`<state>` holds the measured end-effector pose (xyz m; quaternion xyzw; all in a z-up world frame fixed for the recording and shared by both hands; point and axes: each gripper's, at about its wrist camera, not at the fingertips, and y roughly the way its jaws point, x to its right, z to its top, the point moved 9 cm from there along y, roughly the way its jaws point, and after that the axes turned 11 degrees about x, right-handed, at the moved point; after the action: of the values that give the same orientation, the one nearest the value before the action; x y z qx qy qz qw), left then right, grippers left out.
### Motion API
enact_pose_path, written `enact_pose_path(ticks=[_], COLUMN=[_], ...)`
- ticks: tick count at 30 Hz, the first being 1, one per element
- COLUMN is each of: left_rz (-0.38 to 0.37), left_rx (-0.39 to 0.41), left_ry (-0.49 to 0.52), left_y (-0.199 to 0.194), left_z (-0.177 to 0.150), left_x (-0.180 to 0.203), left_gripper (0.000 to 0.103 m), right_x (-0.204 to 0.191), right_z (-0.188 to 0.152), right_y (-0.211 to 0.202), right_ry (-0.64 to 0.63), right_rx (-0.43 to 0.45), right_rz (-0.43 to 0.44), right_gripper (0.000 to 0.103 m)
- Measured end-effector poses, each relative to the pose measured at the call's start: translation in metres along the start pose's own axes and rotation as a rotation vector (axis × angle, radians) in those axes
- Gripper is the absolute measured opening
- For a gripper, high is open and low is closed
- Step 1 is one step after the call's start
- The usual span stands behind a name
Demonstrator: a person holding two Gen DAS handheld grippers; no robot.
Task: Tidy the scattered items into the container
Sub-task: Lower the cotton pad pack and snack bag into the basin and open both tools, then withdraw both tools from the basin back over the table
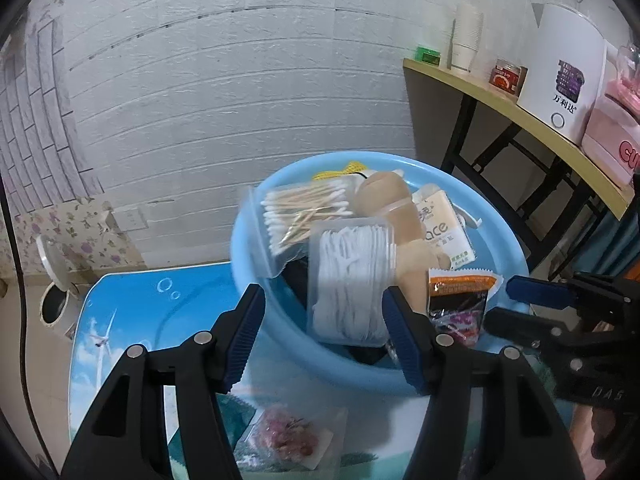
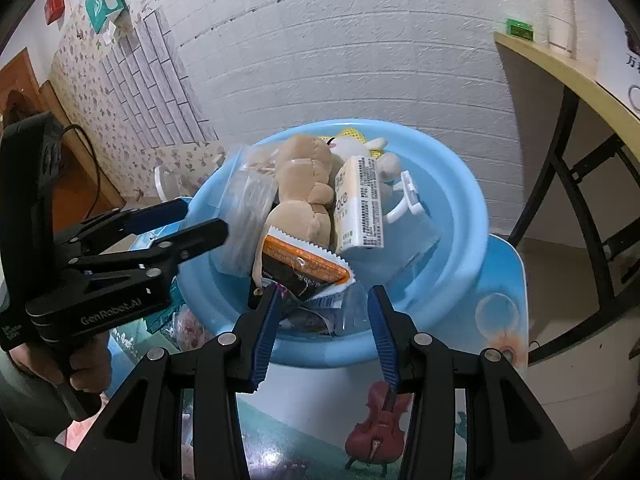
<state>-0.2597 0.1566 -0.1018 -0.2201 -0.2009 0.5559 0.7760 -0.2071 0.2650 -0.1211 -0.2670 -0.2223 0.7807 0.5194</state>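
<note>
While most of the clutter already sits piled in the round pale-blue plastic basin, one thing lies outside it: a small clear plastic bag of pink-red dried bits, flat on the picture-printed blue tabletop on the near side of the basin wall. In the left wrist view this bag is closest to the camera, low and just left of centre, below and behind the tips of the left gripper; so the left hand looks the nearer one, and I judge it would have to draw back and dip to reach it. The bag's long axis cannot be told from its crumpled outline.

The left gripper's jaws stand apart with nothing pressed between them; beyond them a clear flat box of white cotton pads leans at the basin's near rim. The right gripper is also parted and empty, angled down over the rim at an orange-edged dark snack packet.

Farther in lie a clear box of cotton swabs, a tan plush toy and a white tissue pack.
</note>
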Motion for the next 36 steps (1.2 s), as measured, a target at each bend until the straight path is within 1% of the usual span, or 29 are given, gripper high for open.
enact_pose_path(ticks=[9,12,18,22,25,29,32,36], left_rz=[0.038,0.049,0.081,0.088,0.097,0.102,0.105,0.108], left_rx=[-0.002,0.007,0.008,0.01,0.013,-0.004,-0.007,-0.008], left_ry=[-0.021,-0.029,-0.031,-0.03,-0.027,-0.044,-0.043,-0.028], left_y=[-0.021,-0.03,-0.044,-0.052,-0.056,-0.059,-0.062,-0.067], left_z=[-0.015,-0.019,-0.029,-0.038,-0.045,-0.054,-0.059,-0.064], left_x=[-0.023,-0.031,-0.048,-0.057,-0.064,-0.076,-0.082,-0.089], left_gripper=[0.063,0.068,0.07,0.08,0.082,0.083,0.087,0.092], right_x=[-0.008,-0.012,-0.021,-0.027,-0.035,-0.042,-0.047,-0.051], right_z=[-0.006,-0.009,-0.017,-0.025,-0.033,-0.04,-0.043,-0.043], right_y=[-0.016,-0.019,-0.024,-0.026,-0.026,-0.024,-0.023,-0.023], right_ry=[-0.007,-0.008,-0.014,-0.023,-0.034,-0.039,-0.031,-0.024], right_rx=[0.013,0.011,0.004,-0.003,-0.022,-0.037,-0.04,-0.033], right_rz=[-0.016,-0.02,-0.019,-0.022,-0.021,-0.032,-0.041,-0.057], right_gripper=[0.04,0.04,0.04,0.041,0.042,0.043,0.048,0.057])
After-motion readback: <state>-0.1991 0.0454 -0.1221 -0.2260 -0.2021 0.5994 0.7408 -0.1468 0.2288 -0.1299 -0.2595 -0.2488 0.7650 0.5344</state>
